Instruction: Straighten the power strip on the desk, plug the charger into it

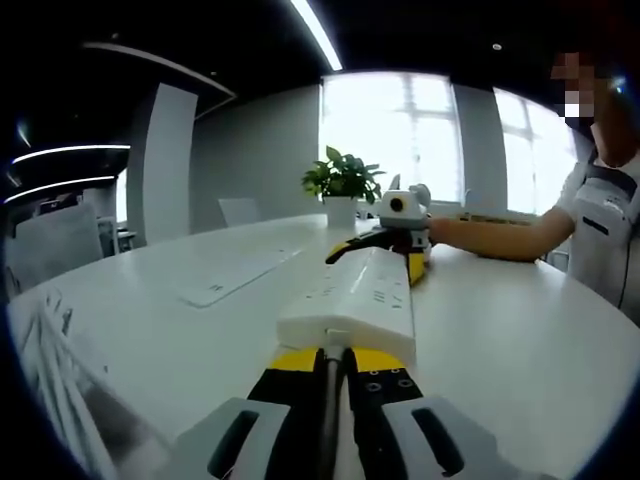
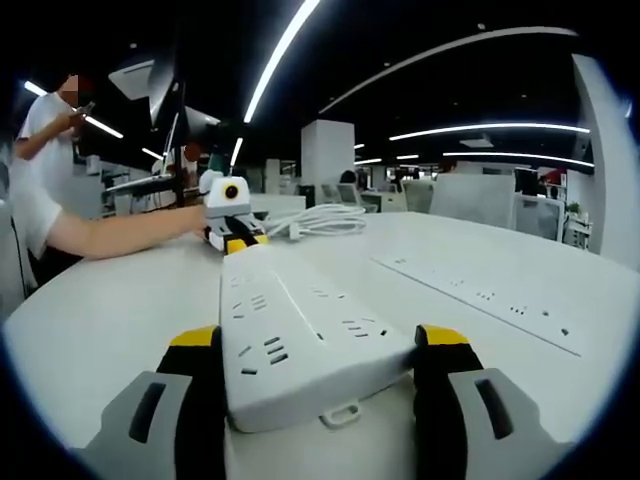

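The work surface is a large white desk with a rounded edge. A flush panel of built-in sockets is set into the desktop. A potted green plant in a white pot stands at the far edge of the desk, in front of bright tall windows. The walls are pale grey with a wide white pillar. The ceiling is dark and carries long linear light strips. White office chairs and further workstations stand beyond the desk.
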